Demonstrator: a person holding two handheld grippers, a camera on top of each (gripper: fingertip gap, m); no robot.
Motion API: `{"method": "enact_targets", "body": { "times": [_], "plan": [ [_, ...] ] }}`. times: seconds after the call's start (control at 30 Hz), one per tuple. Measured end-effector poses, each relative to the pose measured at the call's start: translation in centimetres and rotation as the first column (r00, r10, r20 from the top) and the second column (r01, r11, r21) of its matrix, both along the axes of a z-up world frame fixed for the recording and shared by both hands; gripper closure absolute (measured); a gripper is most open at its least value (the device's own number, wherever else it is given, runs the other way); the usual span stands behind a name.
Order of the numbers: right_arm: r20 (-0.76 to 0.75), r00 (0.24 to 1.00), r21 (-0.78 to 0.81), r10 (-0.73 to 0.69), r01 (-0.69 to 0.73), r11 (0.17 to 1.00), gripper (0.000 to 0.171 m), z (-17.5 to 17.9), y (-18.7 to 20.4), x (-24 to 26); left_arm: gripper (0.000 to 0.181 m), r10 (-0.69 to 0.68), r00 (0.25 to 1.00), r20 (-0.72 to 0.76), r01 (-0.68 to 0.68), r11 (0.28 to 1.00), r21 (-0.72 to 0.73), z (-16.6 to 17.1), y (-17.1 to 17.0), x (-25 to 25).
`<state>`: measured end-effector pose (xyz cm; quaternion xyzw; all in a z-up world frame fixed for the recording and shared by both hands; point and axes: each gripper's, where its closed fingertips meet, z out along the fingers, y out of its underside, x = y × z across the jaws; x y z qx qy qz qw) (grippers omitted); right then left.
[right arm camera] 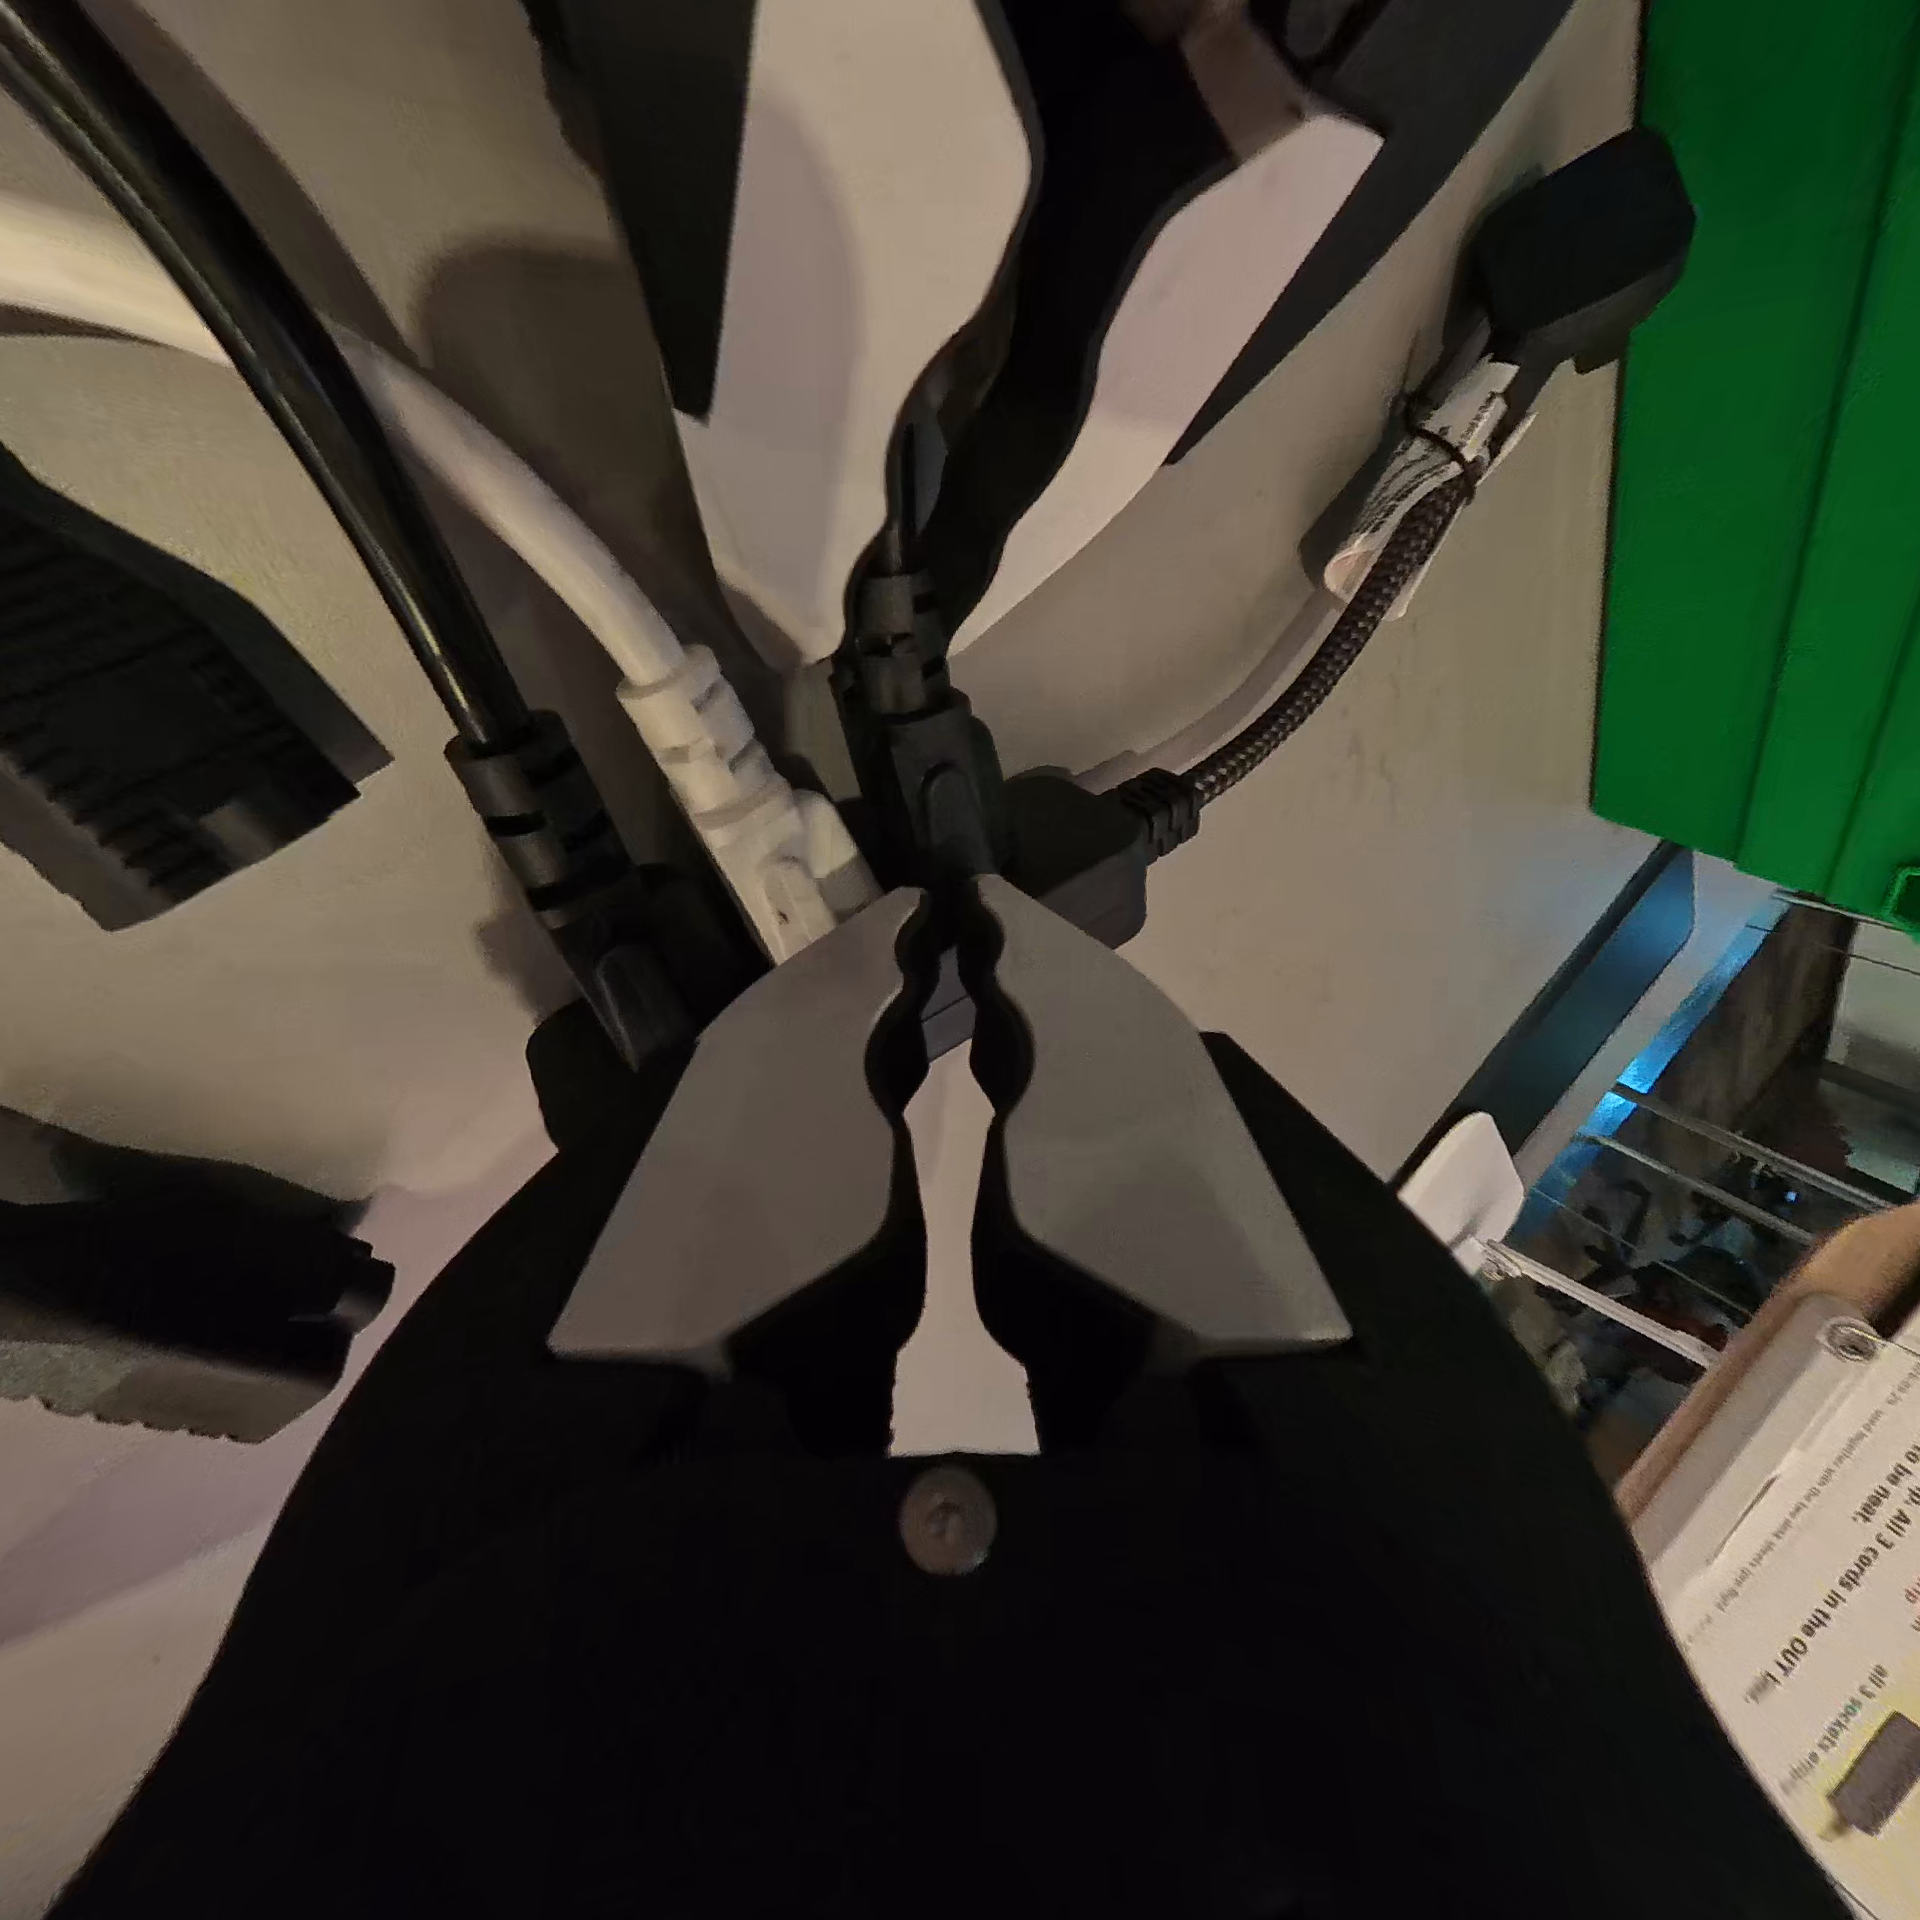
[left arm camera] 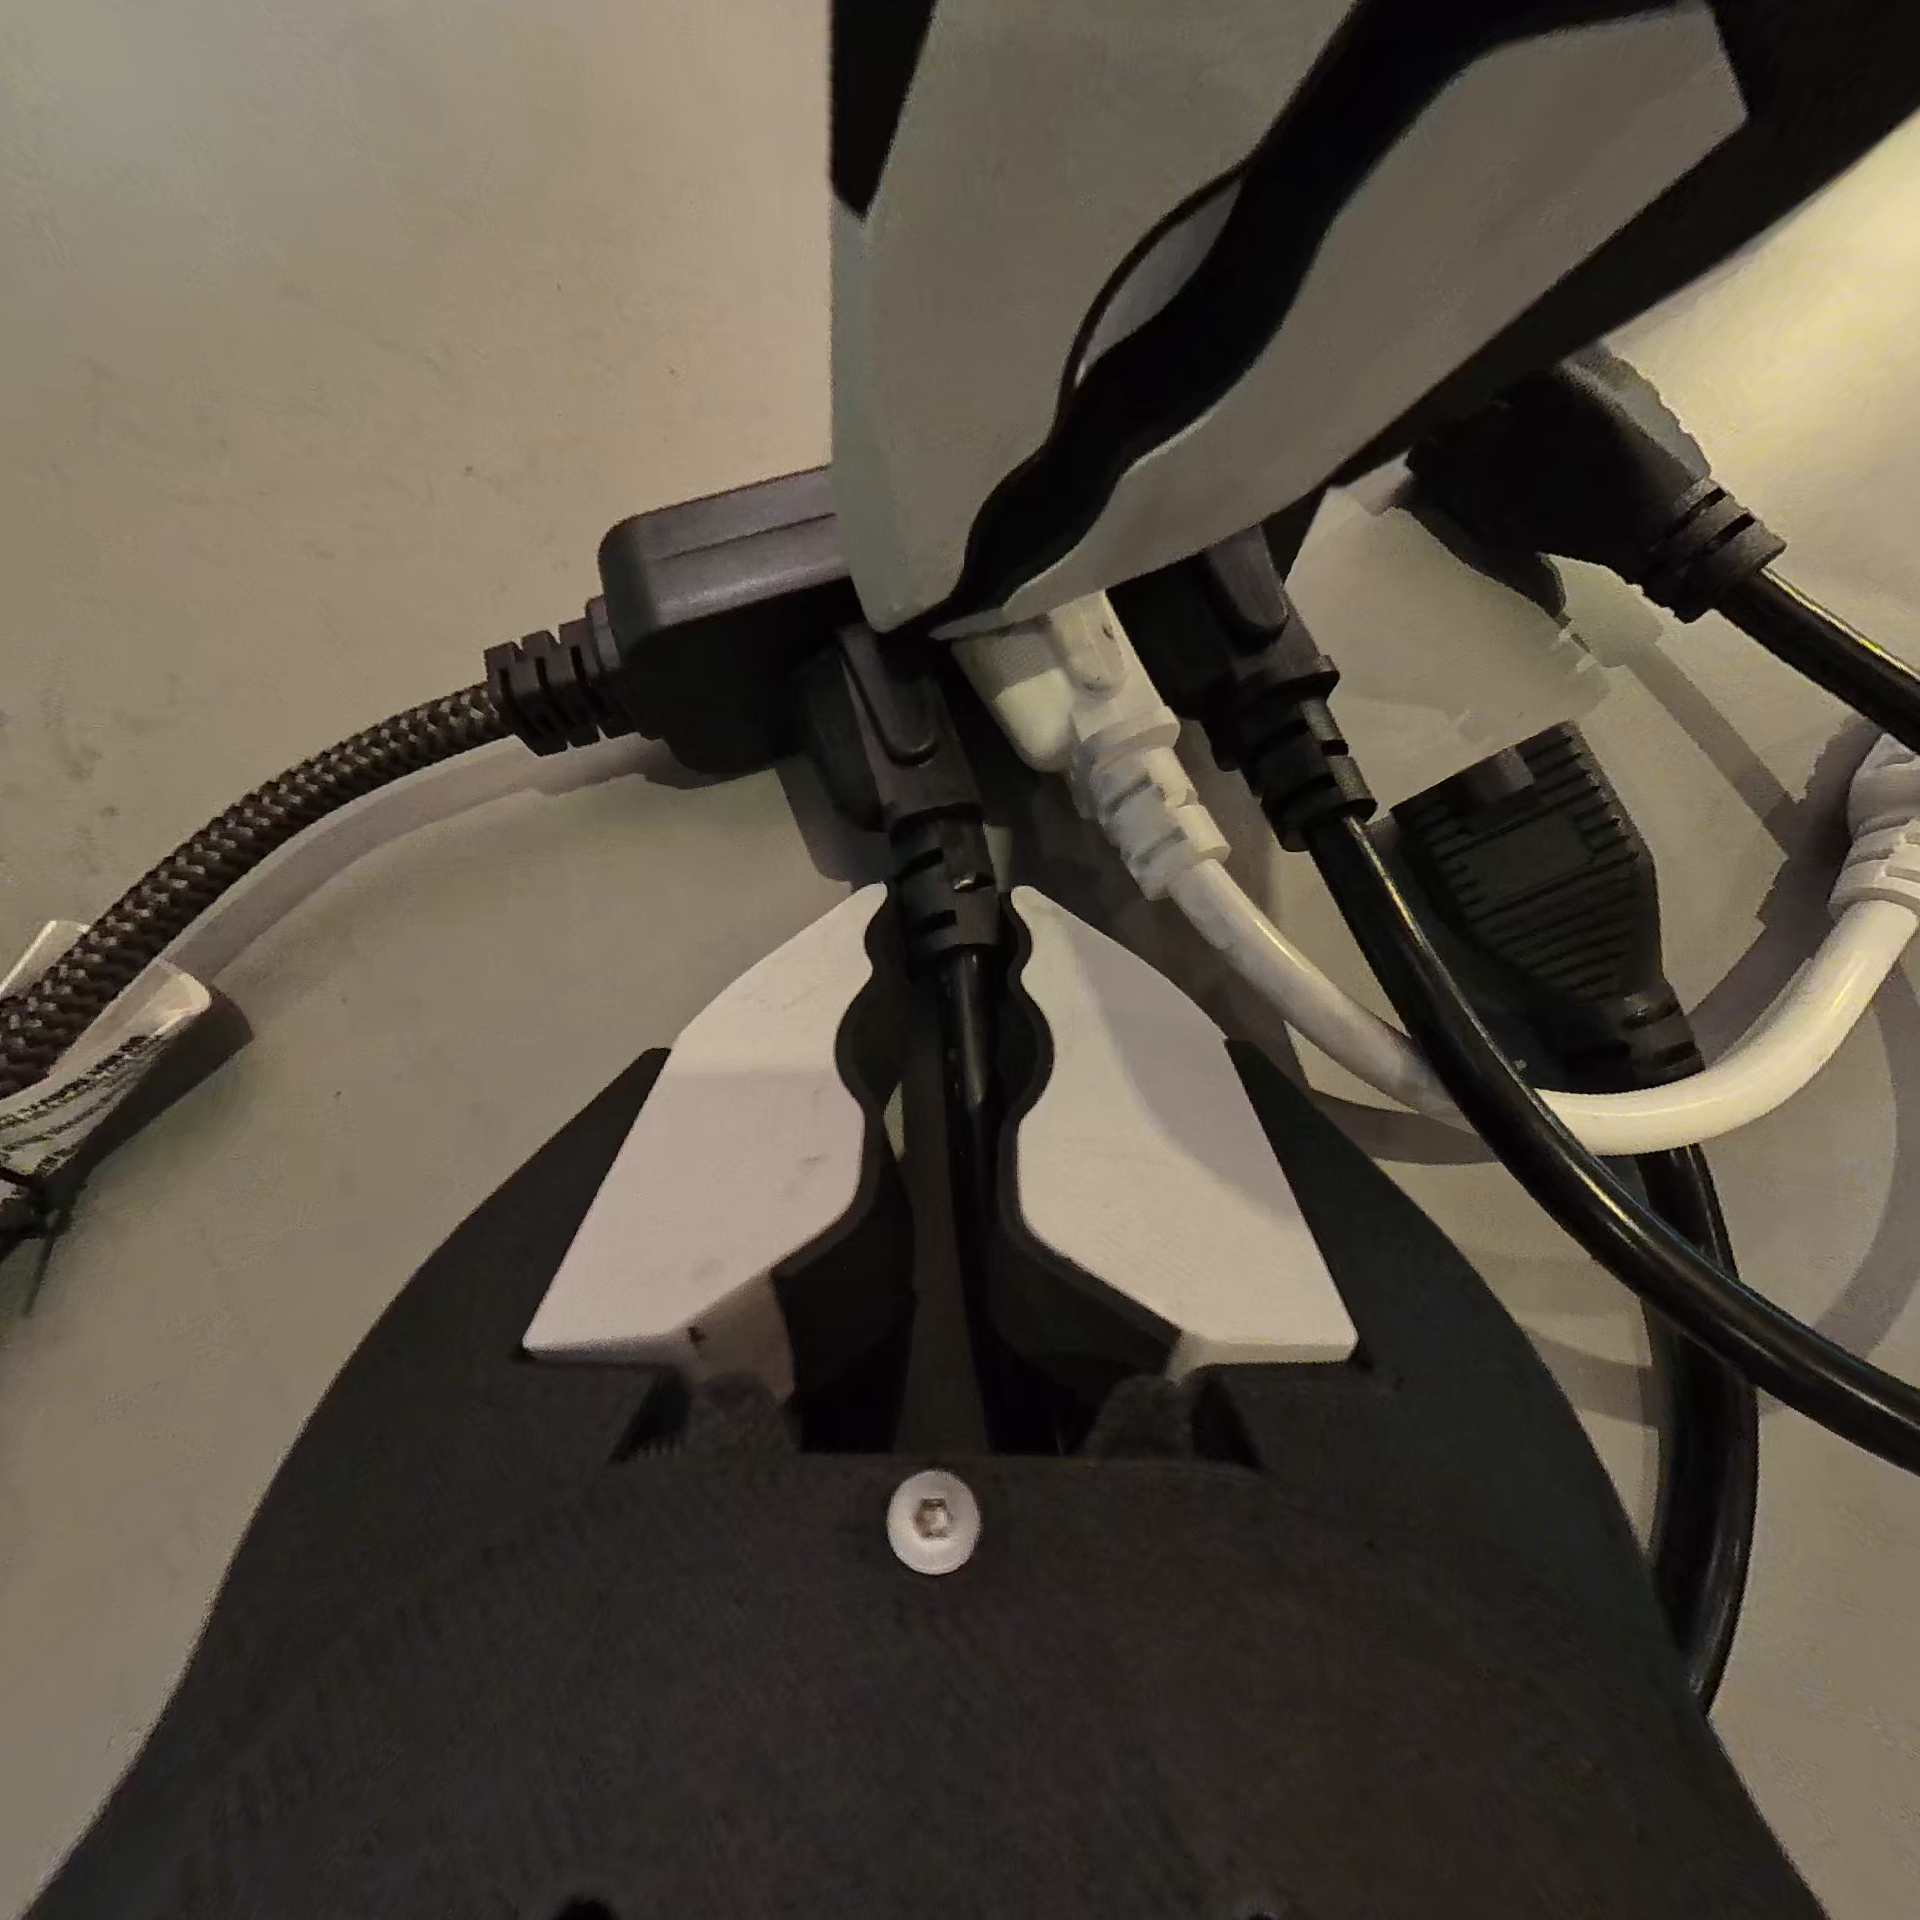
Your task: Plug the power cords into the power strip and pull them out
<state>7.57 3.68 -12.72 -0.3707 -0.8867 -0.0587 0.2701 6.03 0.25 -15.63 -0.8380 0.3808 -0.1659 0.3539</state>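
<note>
Clamping black cord [left arm camera: 951,940], left gripper [left arm camera: 951,904]; right gripper [right arm camera: 948,899] closed on power strip [left arm camera: 717,582].

Printed matter, wording left out.
You have a printed tag [left arm camera: 99,1023] on the braided cord [left arm camera: 312,800] at 9 o'clock, and a printed sheet [right arm camera: 1797,1579] at 4 o'clock.

A dark grey power strip [left arm camera: 717,582] trails a black-and-grey braided cable [left arm camera: 312,800], beside 1 white plug [left arm camera: 1081,686] and a green box [right arm camera: 1766,416].

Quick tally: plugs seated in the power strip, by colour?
Black plugs: 2
White plug: 1
Total: 3 seated in the power strip. The left gripper is closed on the cord just below the leftmost black plug.
</note>
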Motion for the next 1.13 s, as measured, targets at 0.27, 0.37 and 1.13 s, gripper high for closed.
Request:
{"method": "enact_targets", "body": {
  "times": [0.27, 0.37, 1.13],
  "plan": [
    [-0.072, 0.993, 0.236, -0.091, 0.106, 0.966, 0.167, 0.3, 0.1, 0.1, 0.168, 0.010, 1.000, 0.026, -0.010, 1.000, -0.023, 0.1, 0.1, 0.1],
    [-0.058, 0.990, 0.277, -0.129, 0.140, 0.951, 0.166, 0.3, 0.2, 0.1, 0.168, 0.019, 1.000, 0.009, -0.019, 1.000, -0.008, 0.0, 0.1, 0.0],
    [-0.073, 0.948, 0.335, -0.310, 0.317, 0.887, 0.167, 0.5, 0.8, 0.1, 0.177, 0.099, 0.995, 0.004, -0.099, 0.995, -0.016, 0.0, -0.9, -1.2]
  ]
}}
